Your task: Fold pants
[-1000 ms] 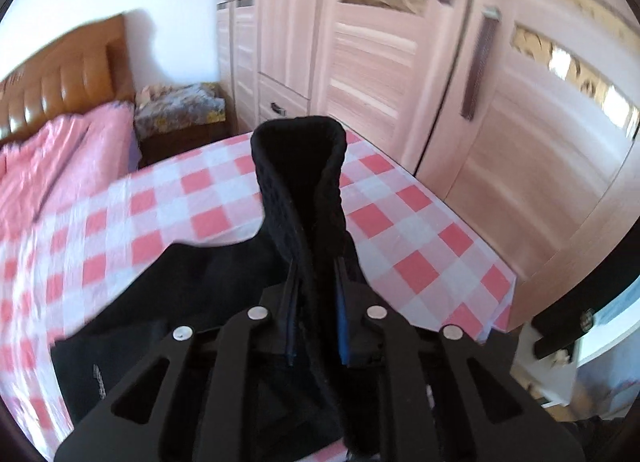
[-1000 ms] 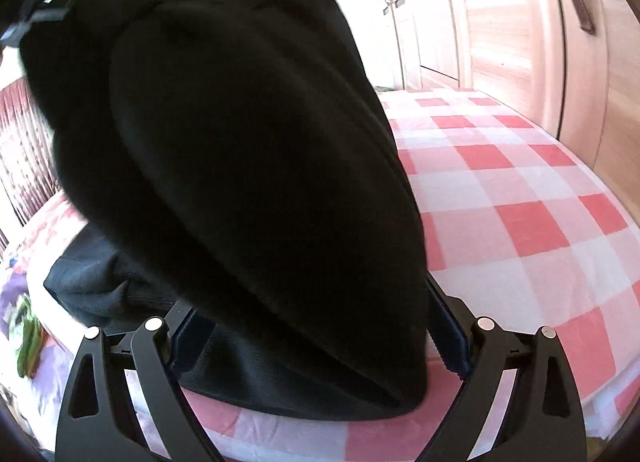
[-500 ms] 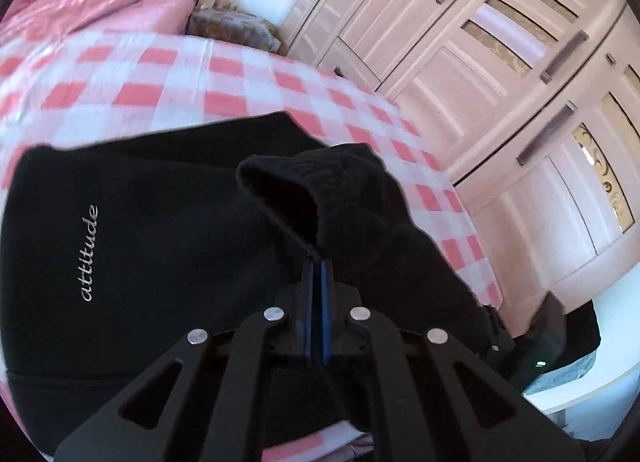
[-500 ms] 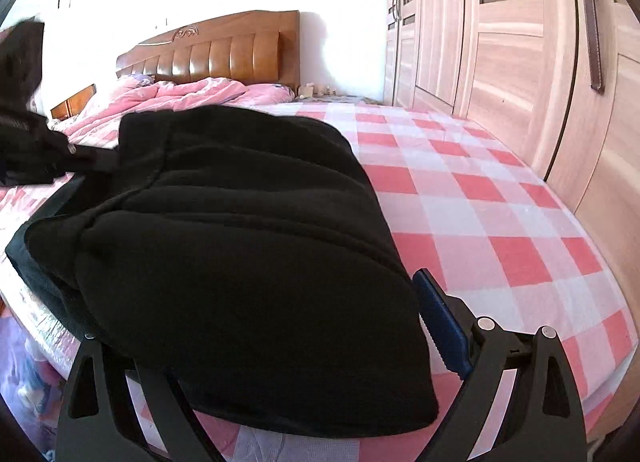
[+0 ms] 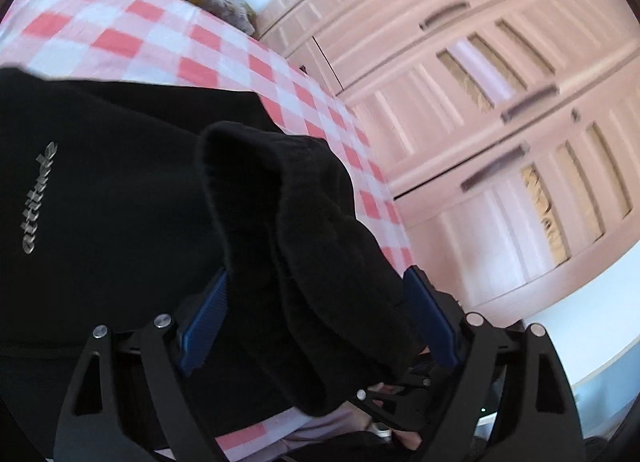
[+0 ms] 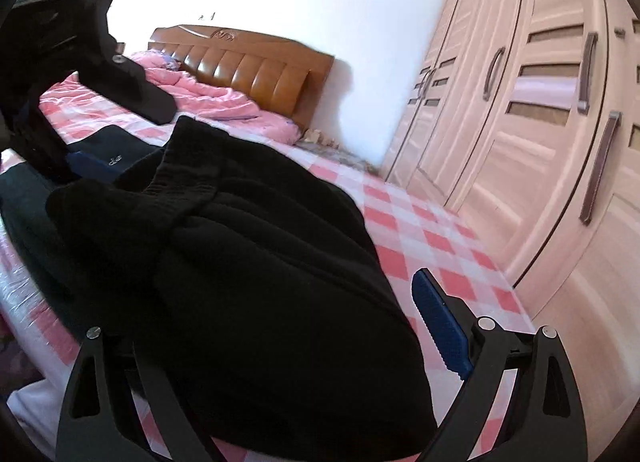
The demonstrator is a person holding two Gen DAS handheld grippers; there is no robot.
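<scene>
My left claw (image 5: 316,322) is opening, its two blue pads (image 5: 204,318) standing wide apart; a ribbed black cuff (image 5: 280,198) of the pants (image 5: 112,198) rises between them, and I cannot see either pad pressing on it; the cloth slumps against the inner side of the right-hand pad and drapes down over the frame of the claw. Beyond the cuff the pants lie spread flat on the bed (image 5: 132,42), a small silver word (image 5: 38,198) printed on the black cloth to the left.

My right claw (image 6: 280,326) is also spread wide; only its right blue pad (image 6: 438,330) shows, standing clear of the cloth with checked sheet visible beside it; the other pad is hidden under the heap, so I cannot tell whether it touches anything. The pants (image 6: 248,262) sit bunched in a thick black mound between the two arms of this claw, a ribbed band lying on top of the mound toward the far left.

Further out, the other claw (image 6: 92,58) hangs over the left end of the heap; a dark blue garment (image 6: 108,154) lies on the sheet behind the pants; a pink quilt (image 6: 216,102) is rumpled against the brown headboard (image 6: 248,66). The wardrobe (image 6: 540,134) runs along the right side, all its doors closed, so what is in it cannot be seen.
</scene>
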